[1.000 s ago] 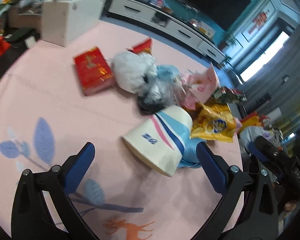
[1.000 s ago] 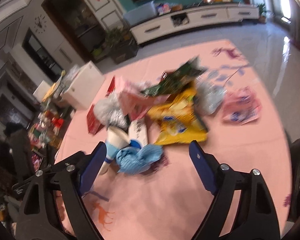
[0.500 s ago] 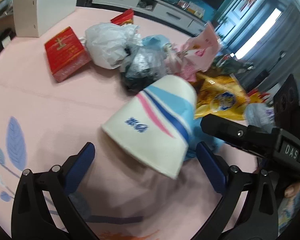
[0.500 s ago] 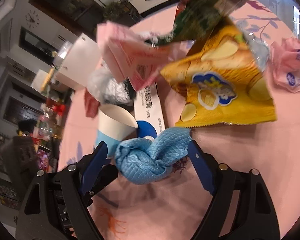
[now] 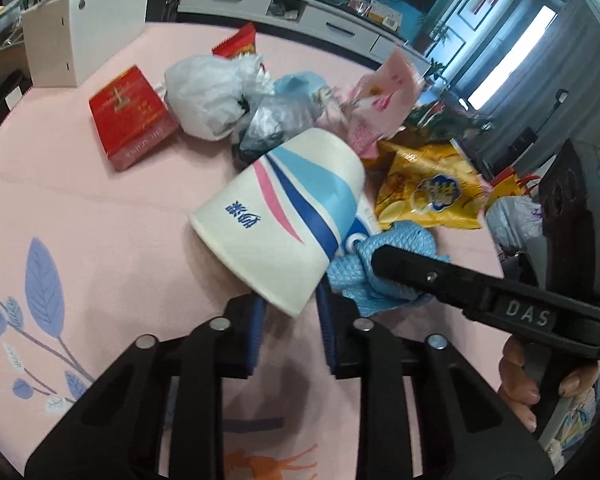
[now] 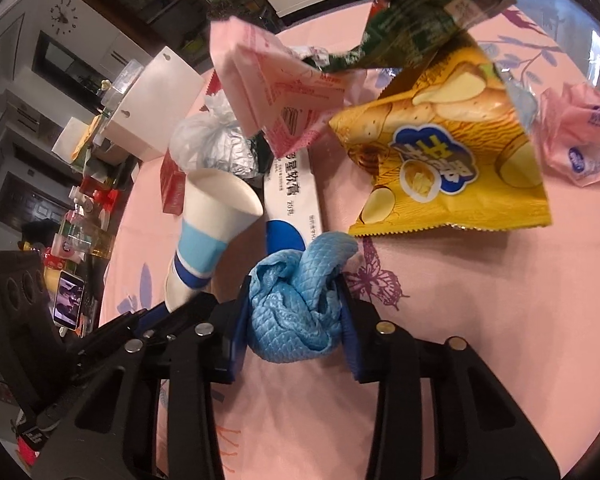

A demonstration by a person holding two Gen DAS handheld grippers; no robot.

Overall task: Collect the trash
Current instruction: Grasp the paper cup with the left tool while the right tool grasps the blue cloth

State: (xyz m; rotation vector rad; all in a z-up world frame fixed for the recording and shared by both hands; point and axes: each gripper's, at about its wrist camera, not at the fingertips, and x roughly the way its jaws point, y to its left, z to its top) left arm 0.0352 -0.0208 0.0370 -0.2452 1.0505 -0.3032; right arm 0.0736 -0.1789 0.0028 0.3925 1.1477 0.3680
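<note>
A white paper cup (image 5: pixel 284 224) with blue and pink stripes lies tilted on the pink mat (image 5: pixel 80 200). My left gripper (image 5: pixel 290 312) has its jaws closing, and the pads pinch the cup's base. In the right wrist view the cup (image 6: pixel 208 224) narrows toward that grip. A crumpled blue cloth (image 6: pixel 300 304) sits between the pads of my right gripper (image 6: pixel 294 308). Its jaws are closing too and press the cloth from both sides. The same cloth (image 5: pixel 384 276) shows in the left wrist view under a right finger (image 5: pixel 420 276).
Behind lie a yellow chip bag (image 6: pixel 444 152), a toothpaste box (image 6: pixel 296 196), a pink packet (image 6: pixel 276 80), a green packet (image 6: pixel 428 16), a white plastic bag (image 5: pixel 208 92) and a red box (image 5: pixel 130 120). A pink bag (image 6: pixel 580 140) lies right. A white cabinet (image 5: pixel 84 36) stands far left.
Both pairs of jaws have gone from wide apart to narrow. The left now pinches the cup's base, the right squeezes the blue cloth. Both grippers have come closer to the pile.
</note>
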